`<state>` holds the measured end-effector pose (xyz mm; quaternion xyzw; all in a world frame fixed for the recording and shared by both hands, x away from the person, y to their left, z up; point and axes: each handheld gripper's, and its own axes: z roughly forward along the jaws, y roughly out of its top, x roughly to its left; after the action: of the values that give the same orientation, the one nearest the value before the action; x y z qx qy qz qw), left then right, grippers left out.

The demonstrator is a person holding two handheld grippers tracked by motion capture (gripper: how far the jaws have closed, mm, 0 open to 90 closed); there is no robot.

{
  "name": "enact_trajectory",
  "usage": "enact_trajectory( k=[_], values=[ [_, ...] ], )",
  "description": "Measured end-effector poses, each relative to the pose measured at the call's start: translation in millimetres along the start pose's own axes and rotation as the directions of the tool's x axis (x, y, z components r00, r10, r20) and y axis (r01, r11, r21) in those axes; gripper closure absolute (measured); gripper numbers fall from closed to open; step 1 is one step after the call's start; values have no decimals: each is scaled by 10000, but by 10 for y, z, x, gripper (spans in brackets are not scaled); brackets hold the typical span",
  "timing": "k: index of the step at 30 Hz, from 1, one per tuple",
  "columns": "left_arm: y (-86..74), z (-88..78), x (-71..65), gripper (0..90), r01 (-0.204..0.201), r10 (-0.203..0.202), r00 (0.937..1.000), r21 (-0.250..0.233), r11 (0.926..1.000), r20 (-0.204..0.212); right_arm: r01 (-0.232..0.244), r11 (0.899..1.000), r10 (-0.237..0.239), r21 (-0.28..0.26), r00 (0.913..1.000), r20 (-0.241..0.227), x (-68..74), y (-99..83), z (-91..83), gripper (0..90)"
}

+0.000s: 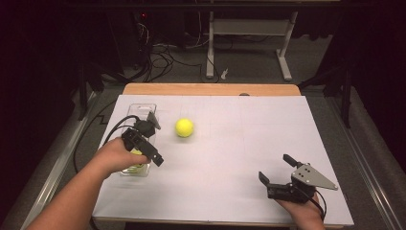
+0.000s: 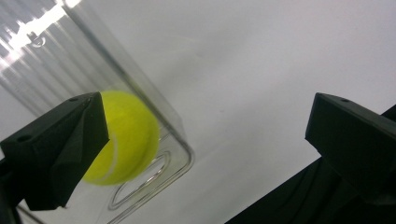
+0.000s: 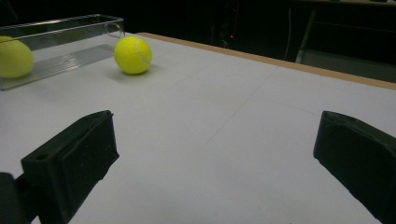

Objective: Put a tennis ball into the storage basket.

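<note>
At the left of the high view, we hold our left gripper [image 1: 143, 139] over the near end of a clear, ribbed plastic tray [image 1: 143, 109], its jaws spread wide with nothing between them. Inside that tray, at the lower left of the left gripper view, sits a fuzzy yellow-green tennis ball [image 2: 126, 137], pressed close to the rounded corner of the transparent wall. We judge that the jaws stand parted because this ball now rests on its own in the tray; one jaw merely overlaps it in the picture rather than clamping it.

A second yellow-green tennis ball [image 1: 184, 127] lies loose on the white sheet covering the desk [image 1: 239, 143], just right of the tray and near the centre of the high view. In the upper left of the right gripper view the same ball [image 3: 133, 54] shows its pale curved seam and felt nap, beside the tray's end wall. We take it to be the next thing to go in.

At the lower right of the high view, our right gripper [image 1: 278, 171], topped by its grey three-cornered plate, rests low near the desk's front edge, well apart from both balls. Its black, blocky jaws are also wide apart and empty, likely parked there to leave the left hand room. The sheet is smooth and matte; a wooden edge shows along the desk's far side.
</note>
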<state>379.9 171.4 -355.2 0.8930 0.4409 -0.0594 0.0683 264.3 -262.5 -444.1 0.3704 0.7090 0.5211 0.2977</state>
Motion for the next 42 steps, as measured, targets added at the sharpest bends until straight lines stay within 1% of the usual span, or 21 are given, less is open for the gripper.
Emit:
enact_trajectory(
  k=[5, 6, 18, 20, 25, 35, 42],
  values=[
    [75, 50, -106, 6, -186, 186, 9998, -28, 9998, 60, -2, 10000, 2, -9, 10000, 3, -1, 1, -2, 1],
    [90, 60, -124, 6, -275, 275, 9996, 5, 9996, 76, -4, 10000, 4, -7, 10000, 4, -1, 1, -3, 1],
    [253, 163, -365, 6, -678, 677, 9976, 37, 9977, 171, 13, 10000, -13, -19, 10000, -25, 3, 2, -3, 1],
    [278, 187, -396, 6, -641, 641, 9978, 34, 9979, 174, 10, 10000, -10, -13, 10000, -39, 5, 2, -1, 1],
    [335, 238, -470, 6, -768, 767, 9969, 71, 9970, 195, 10, 10000, -10, -22, 10000, -36, 5, 2, -3, 1],
    [377, 296, -533, 6, -873, 871, 9959, 54, 9962, 258, 0, 10000, -1, -39, 10000, -44, 1, 2, -6, 1],
    [369, 359, -539, 6, -900, 895, 9950, 80, 9959, 441, 0, 10000, 0, -30, 10000, -54, 4, 1, -4, 1]
  ],
)
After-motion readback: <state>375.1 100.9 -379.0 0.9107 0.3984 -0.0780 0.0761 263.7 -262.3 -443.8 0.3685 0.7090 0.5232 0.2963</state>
